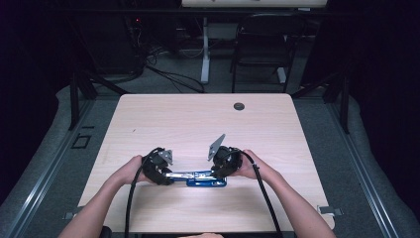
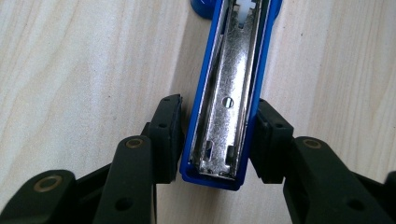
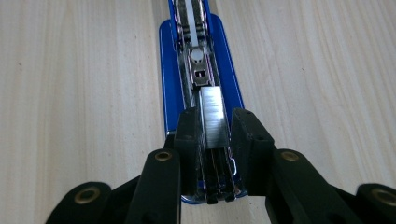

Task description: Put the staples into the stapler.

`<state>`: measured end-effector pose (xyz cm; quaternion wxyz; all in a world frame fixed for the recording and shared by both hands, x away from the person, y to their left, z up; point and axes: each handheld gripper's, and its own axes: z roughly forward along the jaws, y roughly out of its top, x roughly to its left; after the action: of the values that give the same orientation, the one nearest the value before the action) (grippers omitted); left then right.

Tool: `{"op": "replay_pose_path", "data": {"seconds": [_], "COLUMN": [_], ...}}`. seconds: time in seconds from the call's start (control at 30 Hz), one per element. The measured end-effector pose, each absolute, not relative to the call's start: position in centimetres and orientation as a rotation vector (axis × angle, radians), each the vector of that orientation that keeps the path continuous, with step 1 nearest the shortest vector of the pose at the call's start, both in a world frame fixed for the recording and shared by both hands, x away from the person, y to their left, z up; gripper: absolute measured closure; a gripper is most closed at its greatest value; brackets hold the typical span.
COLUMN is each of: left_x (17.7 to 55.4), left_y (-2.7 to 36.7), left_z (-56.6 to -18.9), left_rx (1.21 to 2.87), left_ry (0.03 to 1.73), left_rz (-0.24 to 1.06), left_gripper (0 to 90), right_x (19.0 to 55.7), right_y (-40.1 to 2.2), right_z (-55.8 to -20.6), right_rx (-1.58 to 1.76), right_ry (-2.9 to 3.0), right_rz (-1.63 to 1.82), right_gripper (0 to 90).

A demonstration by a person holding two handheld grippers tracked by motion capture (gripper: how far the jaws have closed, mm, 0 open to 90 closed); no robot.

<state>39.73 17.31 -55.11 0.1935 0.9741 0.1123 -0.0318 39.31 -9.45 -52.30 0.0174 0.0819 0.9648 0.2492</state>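
Note:
A blue stapler (image 1: 205,178) lies swung open and flat near the table's front edge. My left gripper (image 1: 166,174) grips its left end. In the left gripper view the two pads of that gripper (image 2: 218,106) press on both sides of the blue arm (image 2: 224,93), whose metal channel faces up. My right gripper (image 1: 218,173) is at the stapler's right end. In the right gripper view its jaws (image 3: 215,114) stand close on either side of a silver staple strip (image 3: 212,112) that lies on the magazine above the blue base (image 3: 170,70). A thin gap shows beside the right pad.
The light wood table (image 1: 198,124) has a round grommet (image 1: 239,106) near its far edge. Beyond the table stand a black chair (image 1: 262,44) and a white desk leg (image 1: 205,49), with cables on the floor. Both forearms come in from the bottom.

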Motion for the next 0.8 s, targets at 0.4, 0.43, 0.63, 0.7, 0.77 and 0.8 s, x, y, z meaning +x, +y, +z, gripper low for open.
{"op": "replay_pose_path", "data": {"seconds": [0.4,0.43,0.63,0.7,0.77,0.8], "left_x": [39.7,39.7,39.7,39.7,39.7,39.7], "left_y": [17.2,17.3,17.2,17.2,17.2,17.2], "left_z": [-55.1,-55.1,-55.1,-55.1,-55.1,-55.1], "left_rx": [2.735,2.734,2.736,2.736,2.738,2.736], "left_ry": [0.315,0.315,0.315,0.315,0.314,0.315], "left_rz": [-0.089,-0.091,-0.089,-0.089,-0.092,-0.089], "left_gripper": [59.0,59.0,59.0,59.1,59.2,59.2], "right_x": [40.3,40.4,41.2,41.3,41.2,41.1], "right_y": [-8.6,-8.6,-9.0,-9.0,-8.9,-8.9], "right_z": [-52.8,-52.9,-53.3,-53.6,-53.5,-53.5], "right_rx": [0.448,0.465,0.578,0.602,0.596,0.575], "right_ry": [3.012,3.02,3.068,3.092,3.095,3.085], "right_rz": [0.877,0.879,0.93,0.915,0.903,0.9], "right_gripper": [73.4,74.0,73.7,74.0,75.7,76.6]}}
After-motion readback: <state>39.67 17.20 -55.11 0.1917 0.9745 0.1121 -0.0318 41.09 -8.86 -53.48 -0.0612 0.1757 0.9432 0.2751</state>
